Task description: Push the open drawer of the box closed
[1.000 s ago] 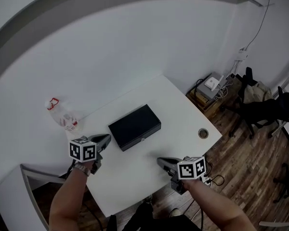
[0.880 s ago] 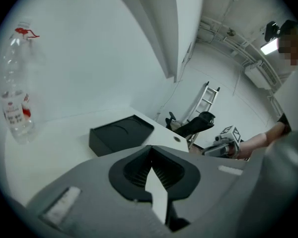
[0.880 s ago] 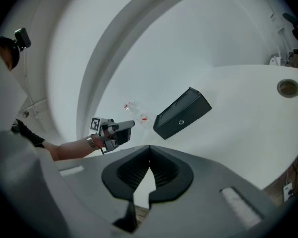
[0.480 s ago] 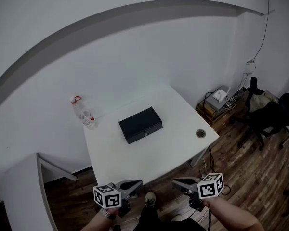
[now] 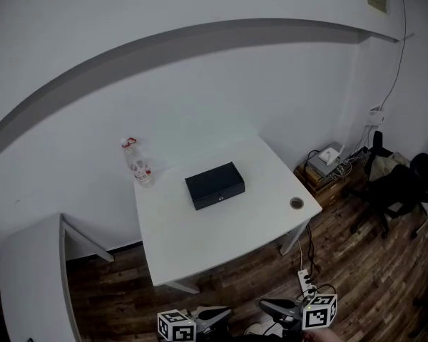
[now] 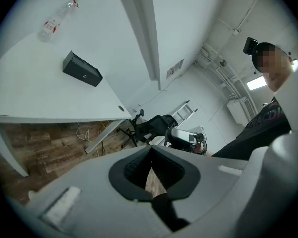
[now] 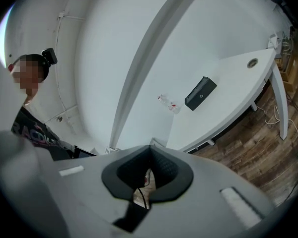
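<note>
Seemingly the job is finished: the black box (image 5: 215, 184) sits near the middle of the white table (image 5: 172, 244), a compact block with no drawer standing out from it. Its front face, which carries a small pale knob or lock (image 5: 220, 197), looks flush with the body in the head view. Both gripper views show the same neat outline from further off. At this range a very slight gap could not be ruled out, but nothing visible suggests one. A clear plastic bottle (image 5: 137, 164) stands upright near the far left corner of the table, well apart from the box, and a round cable hole (image 5: 296, 203) sits near the right edge. Neither has any bearing on the task. The left gripper (image 5: 225, 312) and the right gripper (image 5: 265, 306) show only at the bottom edge of the head view. They are over the wooden floor (image 5: 228, 280), well clear of the table and nowhere near the box. Each has its jaws brought together with nothing between the pads; only a sliver of background shows past them in its own view. Judging by this, no push is left to make, and the most that might remain is a closer look to confirm the drawer is fully seated.
</note>
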Demonstrator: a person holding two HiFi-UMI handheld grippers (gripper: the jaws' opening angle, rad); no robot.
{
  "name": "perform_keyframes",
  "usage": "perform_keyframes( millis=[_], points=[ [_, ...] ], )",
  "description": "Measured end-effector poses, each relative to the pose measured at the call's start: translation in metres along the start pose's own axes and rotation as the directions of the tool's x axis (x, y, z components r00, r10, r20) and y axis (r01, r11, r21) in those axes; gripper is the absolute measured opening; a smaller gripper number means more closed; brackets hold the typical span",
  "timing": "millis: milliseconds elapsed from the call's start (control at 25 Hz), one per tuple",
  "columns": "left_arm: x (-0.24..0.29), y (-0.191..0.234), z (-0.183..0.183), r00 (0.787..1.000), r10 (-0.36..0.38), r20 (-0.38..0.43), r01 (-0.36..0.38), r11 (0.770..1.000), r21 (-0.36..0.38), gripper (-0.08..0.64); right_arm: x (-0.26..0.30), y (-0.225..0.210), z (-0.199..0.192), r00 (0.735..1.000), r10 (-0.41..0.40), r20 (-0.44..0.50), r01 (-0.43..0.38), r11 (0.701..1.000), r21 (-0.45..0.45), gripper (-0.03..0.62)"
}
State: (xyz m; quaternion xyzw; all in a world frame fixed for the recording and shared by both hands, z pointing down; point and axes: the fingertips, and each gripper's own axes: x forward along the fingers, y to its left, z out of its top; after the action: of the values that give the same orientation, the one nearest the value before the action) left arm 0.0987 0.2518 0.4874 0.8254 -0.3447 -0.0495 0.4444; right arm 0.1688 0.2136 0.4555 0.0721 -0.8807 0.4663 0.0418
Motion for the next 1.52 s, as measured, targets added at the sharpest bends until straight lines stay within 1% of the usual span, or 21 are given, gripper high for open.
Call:
perform_keyframes(
  millis=[120,400,760,920,1200,1520],
  points=[
    [-0.007,-0.003,-0.011,1.000,-0.013,0.011,0.013,1.000,-0.013,0.000,-0.011,0.006,-0.007,1.000,-0.013,0.020,0.013,1.000,0.008,0.005],
    [-0.009,-0.016,-0.029,1.000,-0.025,-0.013,0.025,0.999,-0.023,0.000,-0.027,0.015,-0.022,0.999,-0.026,0.020,0.025,1.000,0.011,0.003],
    [-0.008,-0.019,-0.030,1.000,-0.022,-0.021,0.021,1.000,-0.009,0.000,-0.029,0.020,-0.035,0.999,-0.018,0.034,0.017,0.999,0.033,0.003],
    [-0.006,-0.020,-0.030,1.000,-0.018,-0.014,0.018,1.000,-0.018,0.000,-0.035,0.016,-0.038,0.999,-0.028,0.044,0.027,0.999,0.039,0.003],
    [-0.004,-0.019,-0.032,1.000,-0.011,-0.007,0.011,0.999,-0.030,0.000,-0.038,0.013,-0.042,0.999,-0.027,0.034,0.025,0.999,0.040,0.003],
    [0.002,-0.020,-0.033,1.000,-0.007,-0.011,0.006,0.999,-0.038,0.000,-0.042,0.014,-0.039,0.999,-0.026,0.044,0.023,0.998,0.061,0.003]
  ],
)
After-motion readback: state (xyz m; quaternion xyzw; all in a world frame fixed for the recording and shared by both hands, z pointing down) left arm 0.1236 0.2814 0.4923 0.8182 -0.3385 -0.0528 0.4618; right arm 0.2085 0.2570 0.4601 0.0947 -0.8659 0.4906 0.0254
